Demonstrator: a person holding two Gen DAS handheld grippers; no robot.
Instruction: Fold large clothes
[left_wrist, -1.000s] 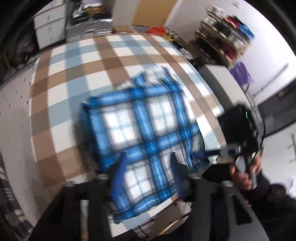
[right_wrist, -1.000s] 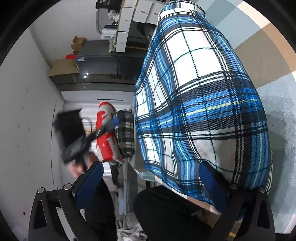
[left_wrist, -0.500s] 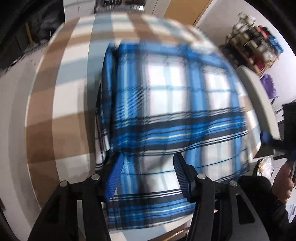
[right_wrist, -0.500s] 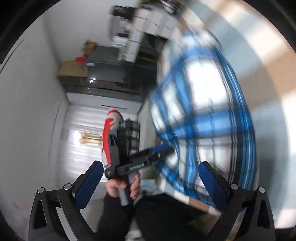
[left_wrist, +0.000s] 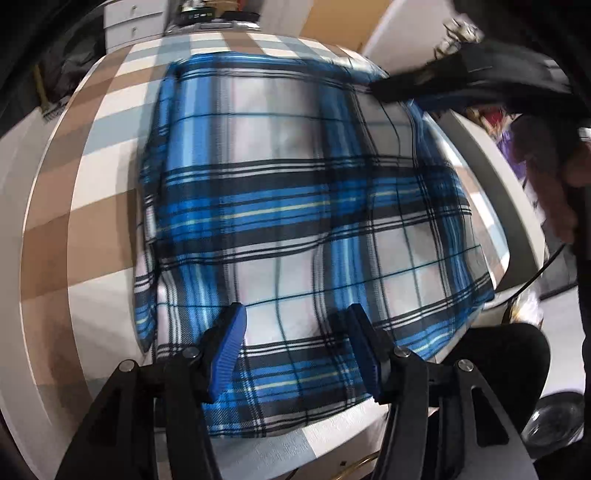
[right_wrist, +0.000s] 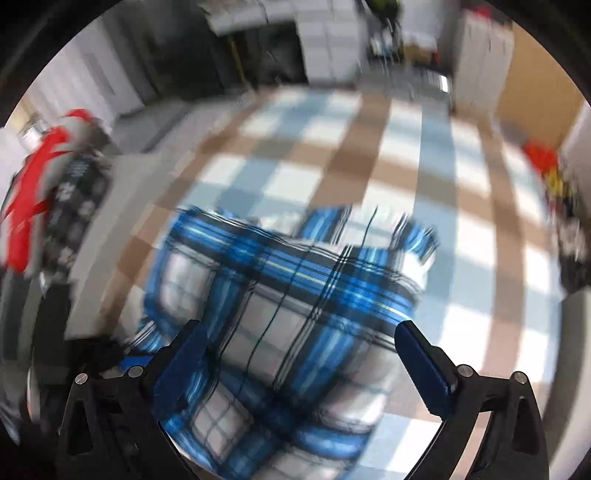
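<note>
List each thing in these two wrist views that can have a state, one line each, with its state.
plaid garment: folded into a rough rectangle, lying flat on the checked tablecloth.
left gripper: open over the garment's near edge, holding nothing.
right gripper: open wide above the garment, holding nothing.

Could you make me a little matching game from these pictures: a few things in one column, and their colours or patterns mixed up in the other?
Things:
1. Folded flannel garment
2. Cloth covering the table
3. Pads on the fingers of the left claw
4. Drawer cabinet at the back of the room

Looks:
A. plain white
B. solid blue, ribbed
C. big brown, pale blue and white checks
D. blue, black and white plaid with thin yellow lines

Pairs: 1-D, 2-C, 3-B, 4-A
</note>
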